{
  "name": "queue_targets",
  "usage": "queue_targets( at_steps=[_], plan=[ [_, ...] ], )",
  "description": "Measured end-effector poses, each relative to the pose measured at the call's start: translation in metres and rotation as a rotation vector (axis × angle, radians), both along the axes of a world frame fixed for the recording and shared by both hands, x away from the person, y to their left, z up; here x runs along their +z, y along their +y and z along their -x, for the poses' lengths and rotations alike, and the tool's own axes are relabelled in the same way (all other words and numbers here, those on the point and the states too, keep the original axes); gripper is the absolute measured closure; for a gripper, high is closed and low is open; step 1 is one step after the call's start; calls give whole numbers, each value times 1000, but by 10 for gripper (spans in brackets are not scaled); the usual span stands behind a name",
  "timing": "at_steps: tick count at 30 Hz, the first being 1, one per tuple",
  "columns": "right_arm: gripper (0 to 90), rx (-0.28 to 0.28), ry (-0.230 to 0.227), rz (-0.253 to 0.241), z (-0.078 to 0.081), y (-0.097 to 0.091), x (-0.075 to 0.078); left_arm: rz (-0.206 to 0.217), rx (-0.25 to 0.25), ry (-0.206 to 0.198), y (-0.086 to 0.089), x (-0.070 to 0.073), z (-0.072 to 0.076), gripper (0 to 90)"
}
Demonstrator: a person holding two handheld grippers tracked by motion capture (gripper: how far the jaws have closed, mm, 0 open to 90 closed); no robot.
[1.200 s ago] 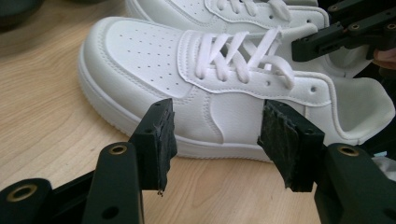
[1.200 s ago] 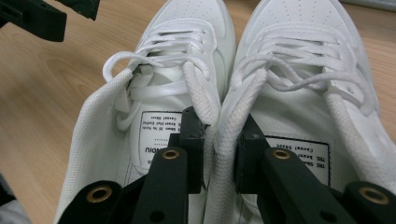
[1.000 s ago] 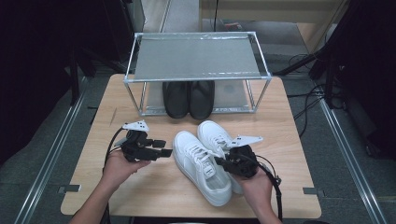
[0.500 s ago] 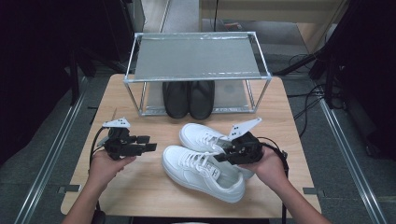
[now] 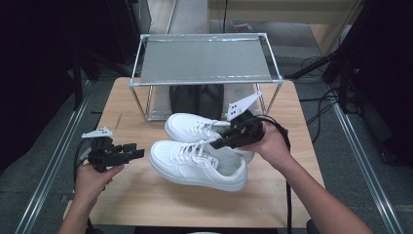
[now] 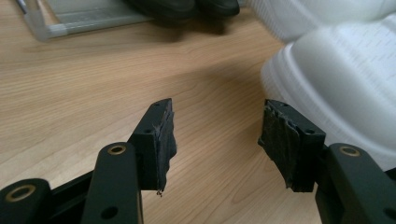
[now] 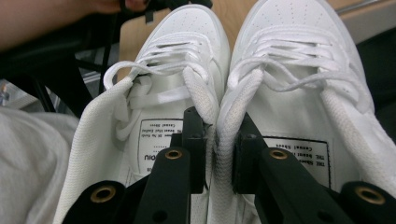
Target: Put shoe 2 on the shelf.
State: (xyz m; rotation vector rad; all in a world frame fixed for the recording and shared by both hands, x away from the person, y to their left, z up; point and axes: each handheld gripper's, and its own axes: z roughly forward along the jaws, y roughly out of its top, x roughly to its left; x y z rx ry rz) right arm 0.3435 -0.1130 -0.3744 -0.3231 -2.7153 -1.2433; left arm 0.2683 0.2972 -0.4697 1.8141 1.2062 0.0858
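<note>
White sneakers (image 7: 219, 116) pinched together in right gripper (image 7: 215, 140).

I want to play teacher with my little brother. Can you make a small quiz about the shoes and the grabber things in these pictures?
1. True or false: the right gripper pinches the inner collars of both white sneakers together.
2. What stands under the metal rack? A) black shoes B) a red ball C) books
3. Is anything between the jaws of the left gripper?

Key:
1. True.
2. A, the black shoes.
3. No, its jaws stand open over the wooden table.
</note>
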Motion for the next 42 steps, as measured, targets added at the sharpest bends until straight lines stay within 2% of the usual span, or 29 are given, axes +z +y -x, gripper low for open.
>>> queue_targets(
  at_steps=[3,7,13,15,17,18,20,26,27,28,32,36,38,41,42],
  plan=[
    [808,3,22,-37,-9,3,14,-3,5,6,1,-1,3,450],
    [808,-7,20,-84,-21,9,43,-6,10,6,3,-3,5,449],
    [809,-7,-21,-107,-42,17,89,-3,6,10,3,-3,7,447],
    [810,-25,-20,-124,-53,18,101,-3,4,11,2,-4,6,447],
    [810,-66,-1,-139,-66,19,111,-2,-1,15,1,-4,5,445],
    [811,-99,2,-144,-72,20,115,-2,0,14,1,-5,5,444],
    [811,-155,-20,-144,-84,21,123,-1,-9,17,-1,-5,5,444],
    [813,-358,-48,-134,-124,23,130,4,-17,18,-2,-5,3,442],
    [813,-402,-51,-135,-130,22,130,5,-17,15,-1,-5,3,442],
    [813,-437,-33,-143,-137,21,130,10,-16,17,-1,-5,2,442],
    [813,-594,-43,-130,-159,22,128,16,-20,17,-2,-5,-1,442],
    [813,-730,-55,-76,-175,29,123,8,-48,19,-8,-6,-5,442],
    [812,-791,-49,-63,-183,31,119,8,-59,15,-11,-5,-7,442],
    [813,-901,-12,-72,-193,32,112,9,-74,14,-14,-5,-9,443],
    [812,-922,-6,-76,-196,34,110,8,-83,17,-15,-5,-10,443]
  ],
)
